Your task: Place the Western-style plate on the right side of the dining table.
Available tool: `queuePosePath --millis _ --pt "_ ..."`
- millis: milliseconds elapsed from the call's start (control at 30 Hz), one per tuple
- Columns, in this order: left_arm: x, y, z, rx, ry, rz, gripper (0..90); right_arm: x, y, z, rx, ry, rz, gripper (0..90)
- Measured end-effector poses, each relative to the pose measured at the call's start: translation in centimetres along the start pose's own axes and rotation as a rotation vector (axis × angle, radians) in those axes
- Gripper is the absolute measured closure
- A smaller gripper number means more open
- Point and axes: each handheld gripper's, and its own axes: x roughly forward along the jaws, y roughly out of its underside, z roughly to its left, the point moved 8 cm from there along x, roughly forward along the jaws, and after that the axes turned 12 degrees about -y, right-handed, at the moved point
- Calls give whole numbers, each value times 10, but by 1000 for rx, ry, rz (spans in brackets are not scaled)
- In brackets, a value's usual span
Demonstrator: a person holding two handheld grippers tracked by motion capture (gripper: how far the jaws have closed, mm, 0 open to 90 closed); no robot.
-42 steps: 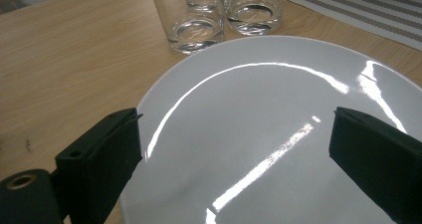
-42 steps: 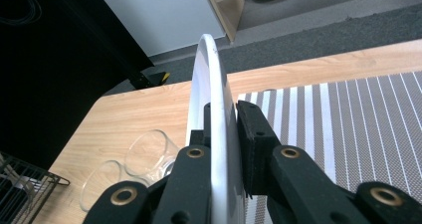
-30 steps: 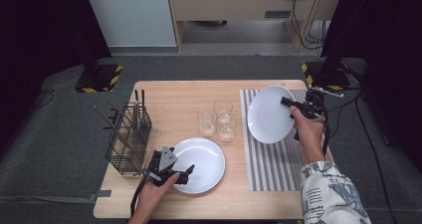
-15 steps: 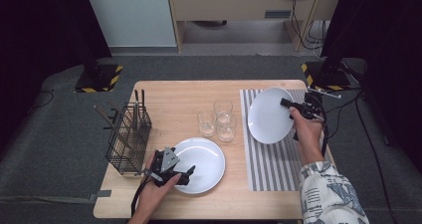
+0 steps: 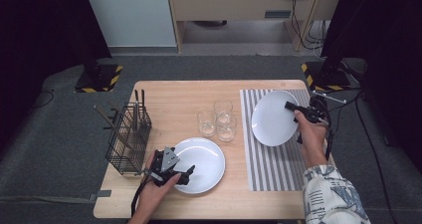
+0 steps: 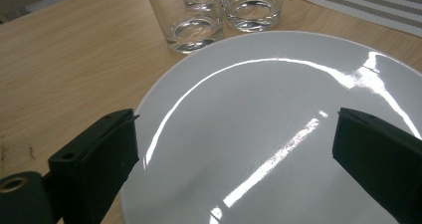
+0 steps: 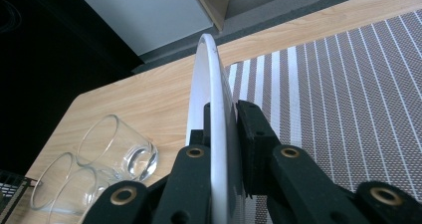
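The round white glazed plate (image 5: 272,118) held over the grey striped placemat (image 5: 278,164) stands tilted on edge, its rim pinched between the jaws of the right gripper (image 5: 292,107). It looks stiff, slick and breakable, so the rim is the sensible place to grip. A second white plate (image 5: 201,164) lies flat on the wooden bench (image 5: 169,92); the left gripper (image 5: 188,173) hovers over its near edge with jaws wide apart. Three clear glass tumblers (image 5: 219,119) stand between the plates. The right gripper view shows the clamped rim (image 7: 214,109) edge-on; the high view shows the black wire cutlery basket (image 5: 128,137).
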Motion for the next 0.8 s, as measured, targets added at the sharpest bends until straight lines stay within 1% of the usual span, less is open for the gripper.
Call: queuePosePath --millis 533,567,800 --pt "-1 0 2 -4 -6 -2 36 1 8 -11 28 2 -5 836" --pt "-1 0 2 -4 -6 -2 36 2 8 -11 37 -2 -5 836" --pt "-2 0 5 -7 -16 -6 37 4 10 -14 51 -2 -8 836"
